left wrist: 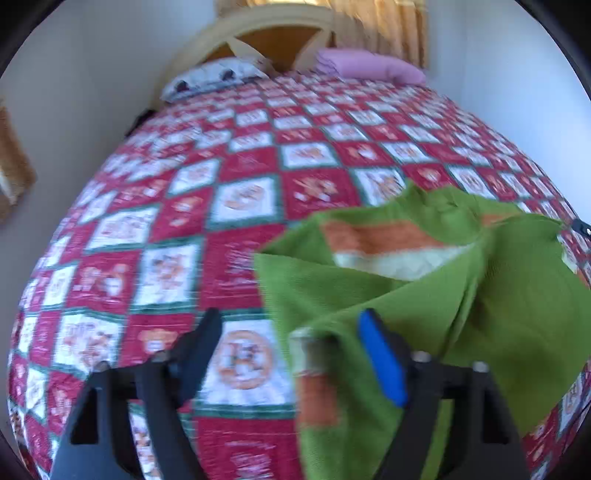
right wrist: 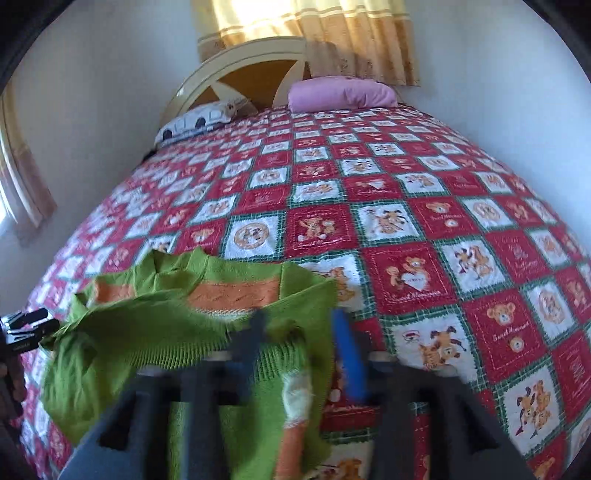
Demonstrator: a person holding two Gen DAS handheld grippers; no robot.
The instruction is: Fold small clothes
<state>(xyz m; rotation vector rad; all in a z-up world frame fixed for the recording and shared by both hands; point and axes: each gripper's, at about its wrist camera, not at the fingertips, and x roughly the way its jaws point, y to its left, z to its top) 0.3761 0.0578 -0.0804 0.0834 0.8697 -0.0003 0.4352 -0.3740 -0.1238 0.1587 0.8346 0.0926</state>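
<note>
1. I see a bed quilt [right wrist: 388,206], red and white checks with teddy bear prints.
2. Pink pillow [right wrist: 340,94] at the head, right side.
3. White patterned pillow [right wrist: 195,120] beside it, left.
4. Cream arched headboard [right wrist: 236,59] behind both.
5. Yellow-tan curtain [right wrist: 332,29] above headboard; white walls [right wrist: 103,110].

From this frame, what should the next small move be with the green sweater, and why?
Probably close both grippers on the nearest edge of the green sweater and spread it flat. It lies bunched and partly doubled over on the quilt, with the left gripper and right gripper open at that edge.
</note>
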